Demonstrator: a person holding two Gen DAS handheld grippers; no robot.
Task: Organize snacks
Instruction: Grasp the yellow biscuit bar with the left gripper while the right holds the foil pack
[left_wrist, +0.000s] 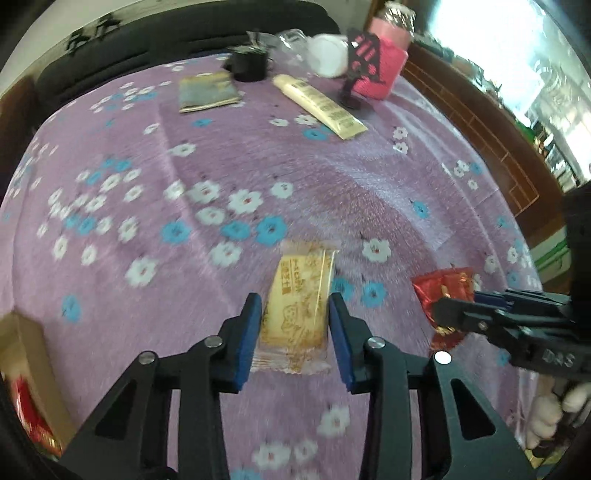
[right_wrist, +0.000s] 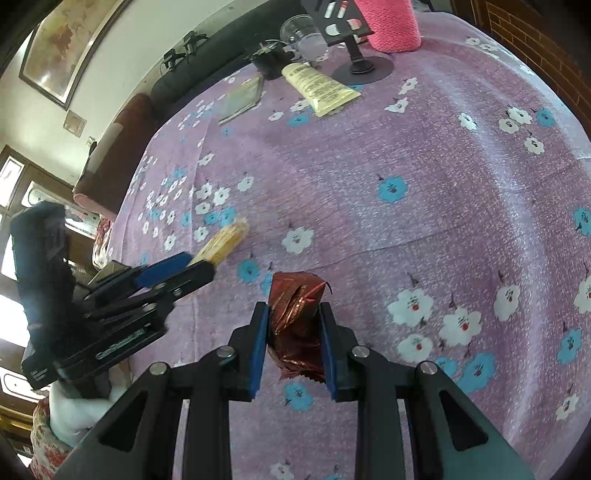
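My left gripper (left_wrist: 294, 306) is shut on a yellow wrapped biscuit snack (left_wrist: 299, 299), held over the purple flowered tablecloth (left_wrist: 184, 258). My right gripper (right_wrist: 293, 314) is shut on a red foil snack packet (right_wrist: 297, 317). In the left wrist view the right gripper (left_wrist: 448, 314) comes in from the right with the red packet (left_wrist: 443, 288). In the right wrist view the left gripper (right_wrist: 192, 267) shows at the left with the yellow snack (right_wrist: 225, 243) sticking out of it.
A cardboard box (left_wrist: 29, 369) with red packets stands at the table's near left edge. At the far end lie a cream tube (left_wrist: 319, 105), a flat gold packet (left_wrist: 208, 90), a black cup (left_wrist: 249, 64), a pink knitted holder (left_wrist: 384, 66) and a black stand (right_wrist: 364, 66).
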